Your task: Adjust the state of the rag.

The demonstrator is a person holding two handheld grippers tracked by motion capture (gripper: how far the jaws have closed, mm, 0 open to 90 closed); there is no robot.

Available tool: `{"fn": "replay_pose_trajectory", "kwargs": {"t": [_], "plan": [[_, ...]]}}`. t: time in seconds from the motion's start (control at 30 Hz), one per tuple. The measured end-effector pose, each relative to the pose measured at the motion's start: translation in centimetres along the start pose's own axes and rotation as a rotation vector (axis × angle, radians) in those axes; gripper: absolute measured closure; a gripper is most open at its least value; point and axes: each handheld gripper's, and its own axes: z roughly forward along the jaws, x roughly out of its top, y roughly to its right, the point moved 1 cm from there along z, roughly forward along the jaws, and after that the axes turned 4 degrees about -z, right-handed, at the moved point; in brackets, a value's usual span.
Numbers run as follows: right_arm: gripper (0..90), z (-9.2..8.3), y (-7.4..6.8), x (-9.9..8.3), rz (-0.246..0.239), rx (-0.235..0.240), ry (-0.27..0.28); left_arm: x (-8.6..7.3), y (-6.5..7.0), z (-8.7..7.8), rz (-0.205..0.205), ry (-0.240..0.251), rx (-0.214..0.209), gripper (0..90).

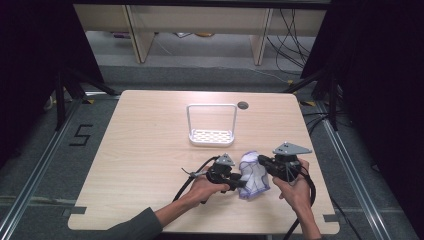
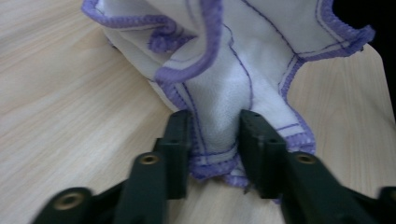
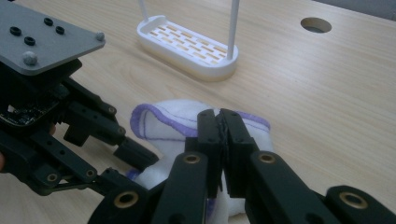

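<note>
Both grippers clamp the cloth (image 1: 254, 175) — left gripper (image 2: 215, 140) on a hemmed fold, right gripper (image 3: 219, 140) pinched tight. Next, I judge — lift it toward the rack (image 1: 211, 136).

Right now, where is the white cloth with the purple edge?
In the high view the cloth lies on the table's near right part, between the left hand-held gripper and right hand-held gripper, nearer than the white rack.

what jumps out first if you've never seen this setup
A crumpled white cloth with purple stitched edges lies near the table's front edge, pinched from both sides by the left gripper and the right gripper. Behind it, mid-table, stands a white rack with a tall wire loop.
</note>
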Motion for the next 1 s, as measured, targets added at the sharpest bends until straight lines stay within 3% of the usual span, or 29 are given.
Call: {"fn": "replay_pose_trajectory", "kwargs": {"t": [0.1, 0.17, 0.23, 0.3, 0.37, 0.47, 0.5, 0.6, 0.63, 0.7, 0.73, 0.8, 0.97, 1.0], "plan": [[87.8, -0.2, -0.1, -0.1, 0.032, 0.001, -0.005, 0.1, 0.2, -0.2, 0.037, 0.006, 0.013, 77.5], [87.8, -0.2, 0.3, -0.1, 0.001, 0.003, 0.012, 0.2, 0.0, -0.7, 0.056, 0.018, 0.023, 80.7], [87.8, -0.3, 0.2, -0.1, 0.04, 0.002, 0.02, 0.3, 0.0, -1.3, 0.068, 0.023, 0.013, 81.4], [87.8, -0.6, 0.6, -0.1, -0.002, -0.012, 0.017, 0.4, 0.1, -2.2, 0.075, 0.025, 0.003, 81.9], [87.9, -0.6, 0.7, 0.0, 0.0, -0.015, 0.03, 0.5, 0.1, -3.3, 0.091, 0.021, -0.001, 82.0], [87.9, -0.9, 0.7, 0.1, 0.0, -0.003, 0.025, 0.8, 0.2, -5.6, 0.1, 0.033, -0.033, 82.4], [87.9, -1.0, 0.7, 0.1, -0.002, -0.002, 0.025, 0.9, 0.3, -6.5, 0.111, 0.033, -0.017, 82.5], [87.9, -1.1, 0.4, 0.3, 0.003, 0.016, 0.029, 0.9, 0.6, -9.1, 0.121, 0.04, -0.037, 83.0], [87.9, -1.0, 0.0, 0.4, 0.03, 0.039, 0.029, 0.8, 0.8, -10.0, 0.134, 0.035, -0.041, 83.0], [87.9, -1.0, -0.3, 0.7, 0.001, 0.055, 0.017, 0.6, 1.0, -12.0, 0.152, 0.038, -0.053, 83.2], [87.9, -0.9, -0.8, 0.8, 0.031, 0.063, 0.013, 0.5, 1.1, -12.8, 0.156, 0.031, -0.05, 83.2], [87.9, -0.5, -1.1, 0.9, 0.002, 0.079, 0.012, 0.2, 1.0, -14.5, 0.139, 0.04, -0.09, 83.2], [87.9, 2.0, -2.2, 1.9, -0.01, 0.139, -0.041, -0.7, -0.7, -17.3, 0.122, 0.055, -0.053, 83.2], [87.9, 2.7, -2.2, 2.1, -0.036, 0.142, -0.056, -0.9, -1.4, -17.4, 0.109, 0.06, -0.038, 83.2]]}}
